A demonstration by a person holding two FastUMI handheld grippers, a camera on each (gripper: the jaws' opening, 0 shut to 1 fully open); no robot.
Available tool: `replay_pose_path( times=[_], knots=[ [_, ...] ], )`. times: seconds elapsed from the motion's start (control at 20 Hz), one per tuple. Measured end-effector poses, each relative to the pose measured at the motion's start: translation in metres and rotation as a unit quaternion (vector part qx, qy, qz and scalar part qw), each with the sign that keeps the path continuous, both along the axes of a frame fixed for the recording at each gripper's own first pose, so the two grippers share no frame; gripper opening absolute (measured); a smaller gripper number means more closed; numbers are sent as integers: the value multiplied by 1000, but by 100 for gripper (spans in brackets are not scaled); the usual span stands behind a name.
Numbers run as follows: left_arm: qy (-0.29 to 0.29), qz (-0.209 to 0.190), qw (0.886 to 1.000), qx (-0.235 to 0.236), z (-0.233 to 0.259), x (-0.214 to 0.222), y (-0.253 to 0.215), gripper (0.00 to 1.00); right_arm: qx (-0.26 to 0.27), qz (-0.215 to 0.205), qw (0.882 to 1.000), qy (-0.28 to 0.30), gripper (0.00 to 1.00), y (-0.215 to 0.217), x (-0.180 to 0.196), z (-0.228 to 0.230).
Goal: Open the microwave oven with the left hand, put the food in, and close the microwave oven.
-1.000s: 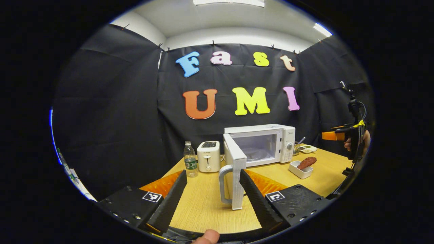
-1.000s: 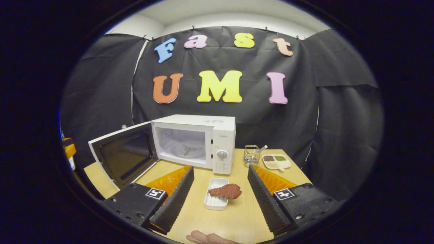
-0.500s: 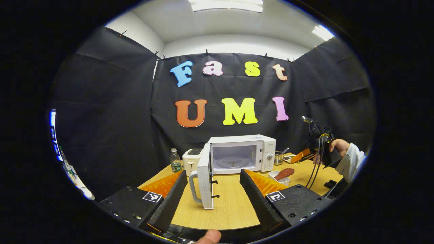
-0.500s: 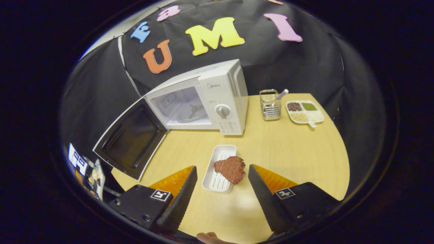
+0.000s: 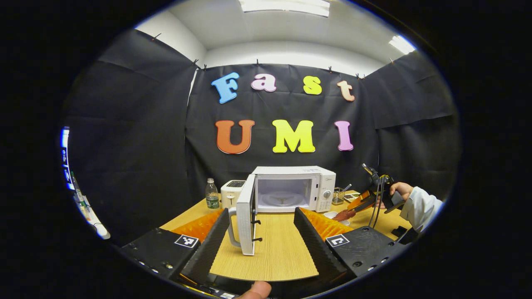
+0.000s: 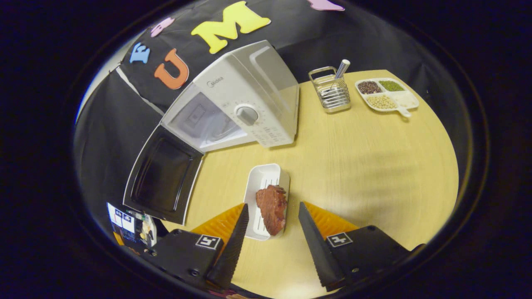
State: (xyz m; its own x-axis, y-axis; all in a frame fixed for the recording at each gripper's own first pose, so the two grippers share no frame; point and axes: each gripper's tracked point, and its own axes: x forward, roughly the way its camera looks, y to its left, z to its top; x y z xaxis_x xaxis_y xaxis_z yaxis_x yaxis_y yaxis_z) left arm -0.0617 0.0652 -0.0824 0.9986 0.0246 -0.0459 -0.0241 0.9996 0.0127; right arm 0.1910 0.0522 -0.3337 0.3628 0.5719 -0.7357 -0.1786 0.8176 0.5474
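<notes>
The fingers (image 6: 309,232) of the right gripper (image 6: 270,241) stand wide apart, one on each side of the meat (image 6: 272,207), and do not press it yet. The fingers (image 5: 210,245) of the left gripper (image 5: 259,245) are also wide and hold nothing.

The desk (image 6: 365,166) carries the microwave oven (image 6: 245,99) at its far left, and its door (image 6: 164,178) hangs fully open toward the near left. The white tray (image 6: 264,178) lies just in front of the oven, and the meat rests over its near right rim. A wire basket (image 6: 330,93) and a divided dish (image 6: 388,93) stand far to the right.

The risk, I think, is in the grasp. The meat lies half off the tray, so the closing fingers may catch the tray rim and drag it. A shallow grip may let the meat slip on the way to the oven.
</notes>
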Motion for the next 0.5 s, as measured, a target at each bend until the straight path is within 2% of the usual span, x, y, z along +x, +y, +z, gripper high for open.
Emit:
replay_pose_path(
  times=[0.05,0.15,0.2,0.25,0.3,0.35,0.4,0.45,0.5],
  knots=[
    [-1,0,1000,-2,1,-2,1,95,13,3,1000,8,65,6,-2,-2],
    [-2,-5,1000,-10,1,-3,1,95,27,-1,999,19,51,12,-2,-7],
    [-2,-12,1000,-21,1,-5,0,95,31,0,999,25,49,13,-3,-11],
    [-4,-21,999,-32,3,-7,-2,94,33,-4,999,36,28,12,-4,-14],
    [-2,-27,999,-41,2,-10,-2,87,37,-15,998,41,12,12,-3,-15],
    [-2,-28,999,-46,0,-9,1,94,41,-15,998,40,7,13,-5,-13],
    [-2,-25,998,-50,0,-9,7,94,37,-14,999,34,15,13,-7,-11],
    [-1,-21,998,-52,0,-10,12,94,25,-14,999,25,5,11,-8,-7],
    [-1,-18,998,-55,-1,-9,17,94,9,-18,1000,14,12,6,-9,-3]
  ],
)
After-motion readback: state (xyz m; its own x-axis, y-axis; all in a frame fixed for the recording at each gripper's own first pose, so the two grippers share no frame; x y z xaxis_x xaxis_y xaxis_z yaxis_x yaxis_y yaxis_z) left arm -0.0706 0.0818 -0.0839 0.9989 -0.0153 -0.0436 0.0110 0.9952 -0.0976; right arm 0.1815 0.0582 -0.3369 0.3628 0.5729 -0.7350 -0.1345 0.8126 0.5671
